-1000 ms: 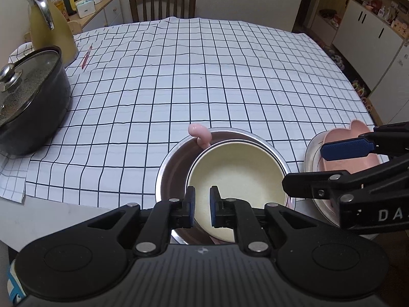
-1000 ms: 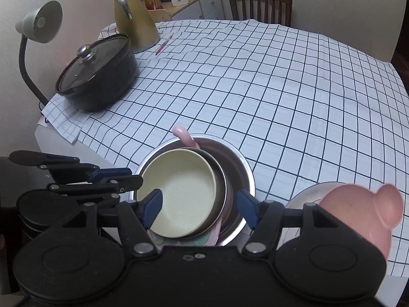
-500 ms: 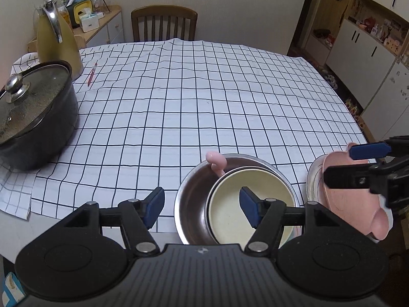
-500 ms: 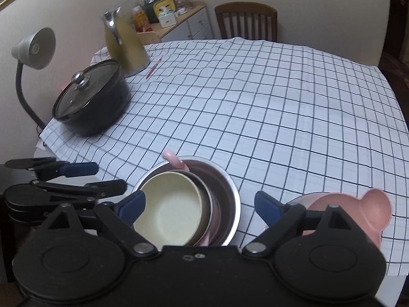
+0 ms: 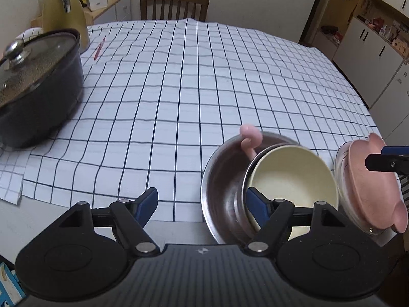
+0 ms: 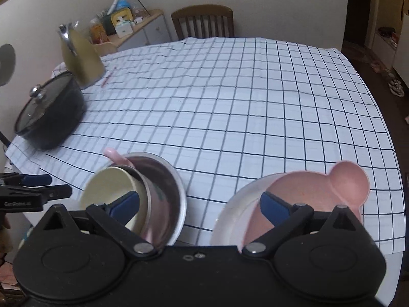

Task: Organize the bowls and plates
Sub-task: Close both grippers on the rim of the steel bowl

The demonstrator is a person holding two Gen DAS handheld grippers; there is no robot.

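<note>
Left gripper [image 5: 202,204]: jaws just opened wide, let go of cream bowl [image 5: 291,181].
Right gripper [image 6: 199,204]: jaws just opened wider, holding nothing.
Cream bowl: lower right, inside metal bowl [image 5: 222,179].
Pink plate [image 6: 306,186]: lower right.

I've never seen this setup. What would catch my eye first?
Probably the nested stack near the table's front edge: a cream bowl tilted inside a steel bowl, a pink spoon handle poking out. Right of it, a pink eared plate lies in a white dish; a black lidded pot sits far left.
</note>
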